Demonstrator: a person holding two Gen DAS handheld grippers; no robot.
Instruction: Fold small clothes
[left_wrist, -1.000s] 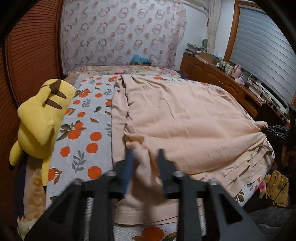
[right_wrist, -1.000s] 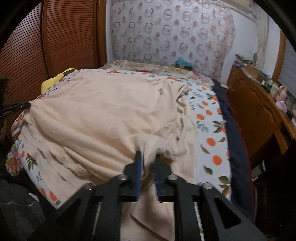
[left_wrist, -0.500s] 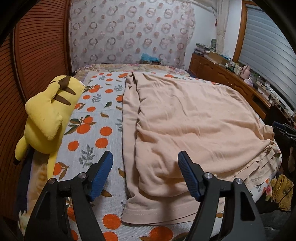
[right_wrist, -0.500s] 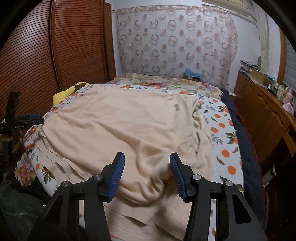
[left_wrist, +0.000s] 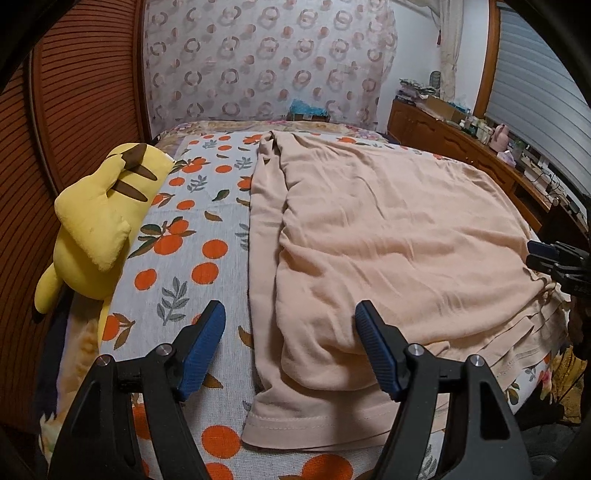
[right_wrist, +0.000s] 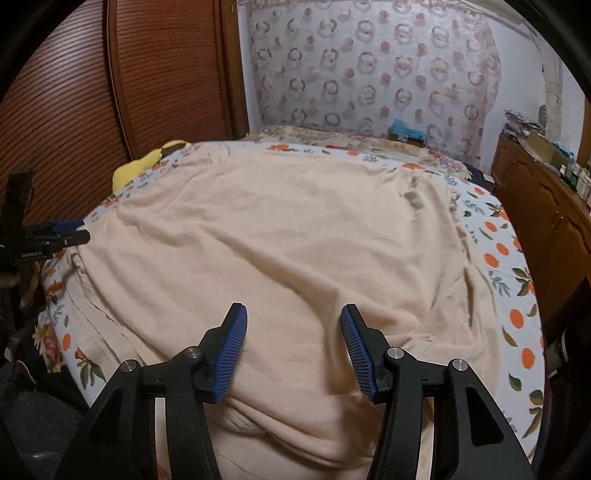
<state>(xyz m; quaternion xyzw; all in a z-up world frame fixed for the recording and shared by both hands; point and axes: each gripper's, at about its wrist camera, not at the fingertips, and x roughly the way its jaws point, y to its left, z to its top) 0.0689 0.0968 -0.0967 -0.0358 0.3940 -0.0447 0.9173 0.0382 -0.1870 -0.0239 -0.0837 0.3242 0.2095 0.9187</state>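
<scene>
The peach garment (left_wrist: 388, 236) is spread on the orange-print bedsheet (left_wrist: 184, 236), ahead of and beneath both jaws. The left gripper (left_wrist: 290, 332) and right gripper (right_wrist: 291, 332) are held wide, empty. For a neat fold, both corners should be pinched evenly.

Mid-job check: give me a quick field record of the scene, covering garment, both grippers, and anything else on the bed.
garment: peach garment, spread over the bed, wrinkled, near hem visible
surface: orange-print bedspread
left gripper: open, holding nothing, above the garment's near left edge
right gripper: open, holding nothing, above the near edge
other: yellow plush toy at the bed's left edge, apart from the garment
</scene>
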